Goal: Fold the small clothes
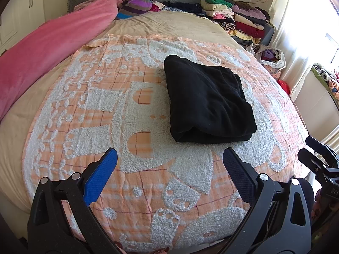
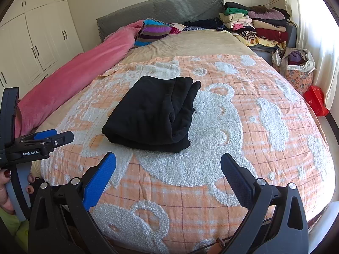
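Observation:
A black garment (image 1: pixel 206 101) lies folded into a thick rectangle on the orange and white blanket (image 1: pixel 101 131) on the bed. It also shows in the right wrist view (image 2: pixel 154 114). My left gripper (image 1: pixel 169 160) is open and empty, held above the blanket a little short of the garment's near edge. My right gripper (image 2: pixel 168 165) is open and empty too, just short of the garment's near edge. The left gripper's side (image 2: pixel 42 142) shows at the left of the right wrist view, and the right gripper's side (image 1: pixel 320 158) at the right of the left wrist view.
A pink duvet (image 1: pixel 48 48) lies along the bed's left side. Stacks of folded clothes (image 2: pixel 256 24) sit at the far right by the headboard. A striped cushion (image 2: pixel 152 30) lies at the head. A floral bag (image 2: pixel 296 67) of clothes stands on the floor at right.

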